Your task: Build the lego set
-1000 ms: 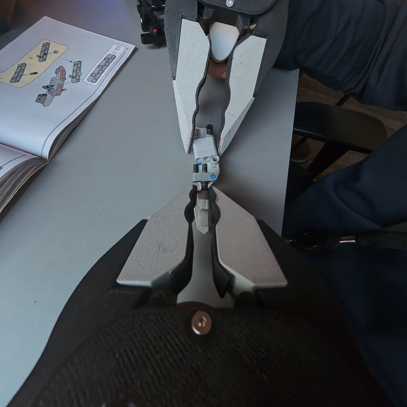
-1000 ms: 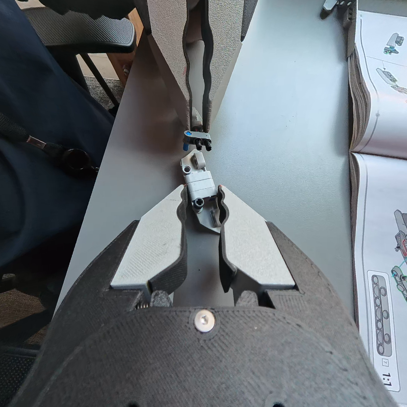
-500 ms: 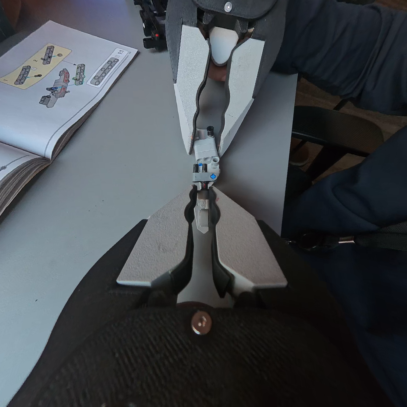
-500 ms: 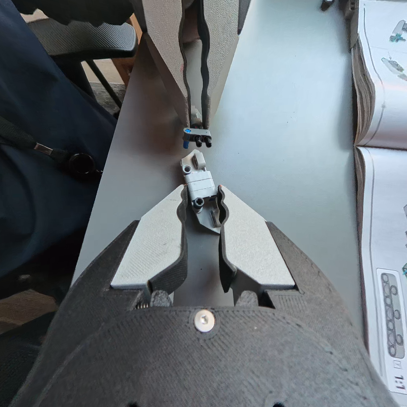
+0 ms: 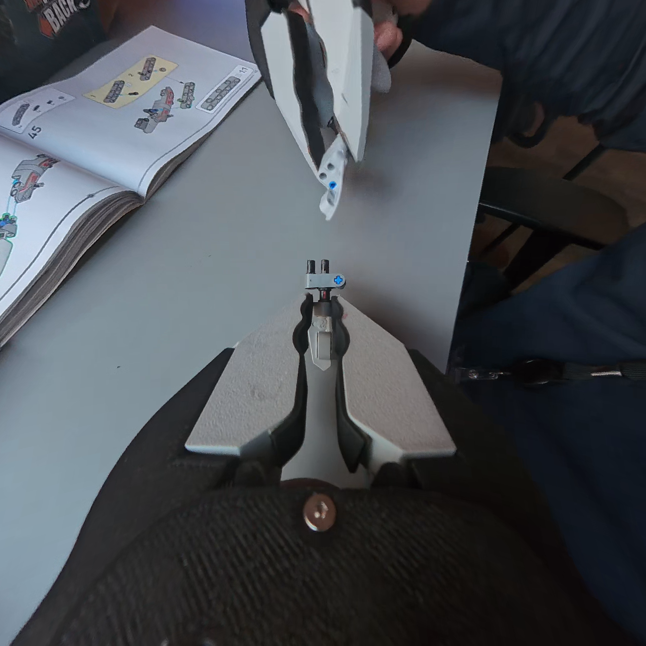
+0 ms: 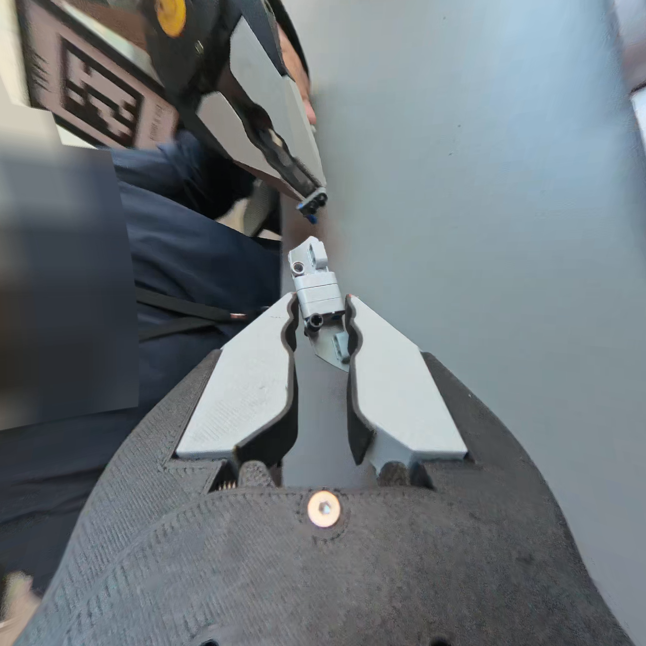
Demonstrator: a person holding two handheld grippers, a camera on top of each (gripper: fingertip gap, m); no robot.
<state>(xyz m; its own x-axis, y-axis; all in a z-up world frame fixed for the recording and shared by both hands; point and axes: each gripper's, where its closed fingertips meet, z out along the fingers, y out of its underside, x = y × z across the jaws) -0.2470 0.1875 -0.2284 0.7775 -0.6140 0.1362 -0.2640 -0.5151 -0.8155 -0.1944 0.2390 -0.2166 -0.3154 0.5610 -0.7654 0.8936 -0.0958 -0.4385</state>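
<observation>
My left gripper (image 5: pixel 322 300) is shut on a small grey lego piece (image 5: pixel 323 335). A short grey beam (image 5: pixel 324 280) with two black pins and a blue cross axle sticks out past its tips. My right gripper (image 6: pixel 321 303) is shut on a light grey lego sub-assembly (image 6: pixel 316 290) whose holed end points forward. In the left wrist view the right gripper (image 5: pixel 328 153) hangs tilted above the table, its grey sub-assembly (image 5: pixel 331 181) well apart from my beam. In the right wrist view the left gripper (image 6: pixel 311 195) and its beam (image 6: pixel 313 202) sit beyond my sub-assembly, with a gap between.
An open instruction booklet (image 5: pixel 87 140) lies on the grey table (image 5: pixel 174 279) at the left. The table's right edge (image 5: pixel 472 227) runs close by, with a black chair (image 5: pixel 545 206) and a person's dark blue clothing (image 5: pixel 559 332) beyond it. The gap from one gripper's tips to the other's is roughly 8 cm.
The two held lego parts were nearly touching. The right gripper has lifted, tilted and pulled away, so there is now a clear gap between them. The right wrist view is motion-blurred.
</observation>
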